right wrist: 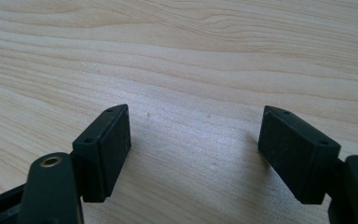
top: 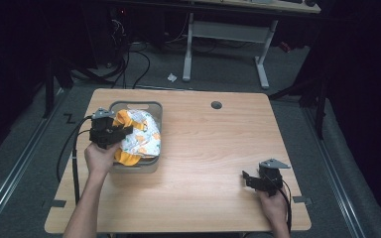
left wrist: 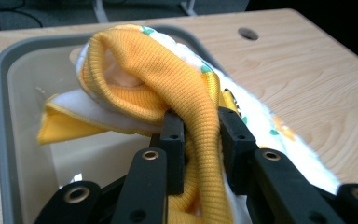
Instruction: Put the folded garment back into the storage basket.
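clearly the left tool [left wrist: 200, 140] pinches a ribbed yellow fold of the white printed cloth [left wrist: 168, 79], grey bin [left wrist: 2, 116] beneath; the right tool [right wrist: 193, 154] gapes wide.

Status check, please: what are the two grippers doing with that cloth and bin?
Left gripper shut on yellow ribbed cloth over grey plastic bin. Right gripper open on bare wooden table. Nothing in the way.

The right tongs [right wrist: 196, 154] hang wide apart just over the bare wooden table [right wrist: 177, 56].
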Motion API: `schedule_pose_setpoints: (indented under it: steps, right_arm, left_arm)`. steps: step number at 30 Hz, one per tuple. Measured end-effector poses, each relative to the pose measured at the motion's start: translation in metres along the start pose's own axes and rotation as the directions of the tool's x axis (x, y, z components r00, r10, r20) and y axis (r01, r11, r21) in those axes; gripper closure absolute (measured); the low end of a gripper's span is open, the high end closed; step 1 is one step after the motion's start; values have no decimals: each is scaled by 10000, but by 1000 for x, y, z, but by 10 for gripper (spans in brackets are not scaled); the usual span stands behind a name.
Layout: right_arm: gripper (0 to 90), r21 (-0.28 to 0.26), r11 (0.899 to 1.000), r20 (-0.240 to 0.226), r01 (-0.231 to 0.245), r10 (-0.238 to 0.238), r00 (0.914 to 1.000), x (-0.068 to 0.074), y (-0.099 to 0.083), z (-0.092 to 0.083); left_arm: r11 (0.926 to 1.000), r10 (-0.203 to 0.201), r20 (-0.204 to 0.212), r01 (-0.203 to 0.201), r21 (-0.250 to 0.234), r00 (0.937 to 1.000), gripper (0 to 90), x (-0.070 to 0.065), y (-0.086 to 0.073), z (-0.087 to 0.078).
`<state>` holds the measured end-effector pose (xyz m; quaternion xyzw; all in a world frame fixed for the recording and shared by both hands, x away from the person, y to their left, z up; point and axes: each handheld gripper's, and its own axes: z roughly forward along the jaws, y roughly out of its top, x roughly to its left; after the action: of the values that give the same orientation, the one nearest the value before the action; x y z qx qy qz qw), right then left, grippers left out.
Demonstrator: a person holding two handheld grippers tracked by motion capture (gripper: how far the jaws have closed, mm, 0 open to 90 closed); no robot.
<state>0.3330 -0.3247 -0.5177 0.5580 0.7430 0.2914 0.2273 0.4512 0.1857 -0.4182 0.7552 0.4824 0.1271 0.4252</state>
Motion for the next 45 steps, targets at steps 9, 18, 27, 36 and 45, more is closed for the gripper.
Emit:
schedule_pose_setpoints:
  steps: [9, 18, 27, 36, 45]
  right_arm:
    - [253, 1, 10000, 5, -1, 1, 10000, 0, 0, 0]
    - [253, 1, 10000, 2, -3, 3, 10000, 0, 0, 0]
    - [253, 1, 10000, 2, -8, 8, 10000, 0, 0, 0]
    - [253, 2, 10000, 5, 3, -3, 10000, 0, 0, 0]
    - [253, 4, 10000, -4, 13, -13, 10000, 0, 0, 0]
  left_arm:
    - [9912, 738, -1017, -617, 1171, 9921, 727, 2, -2, 23]
    - [9712, 1225, -1679, -833, 2233, 9782, 712, 0, -3, 44]
    - [9553, 1367, -2391, -640, 2885, 9613, 611, 0, 2, 54]
    - [9798, 1072, -2706, -555, 1921, 9567, 434, -4, 6, 35]
    - [9951, 810, -2355, -650, 747, 9685, 393, -17, 5, 10]
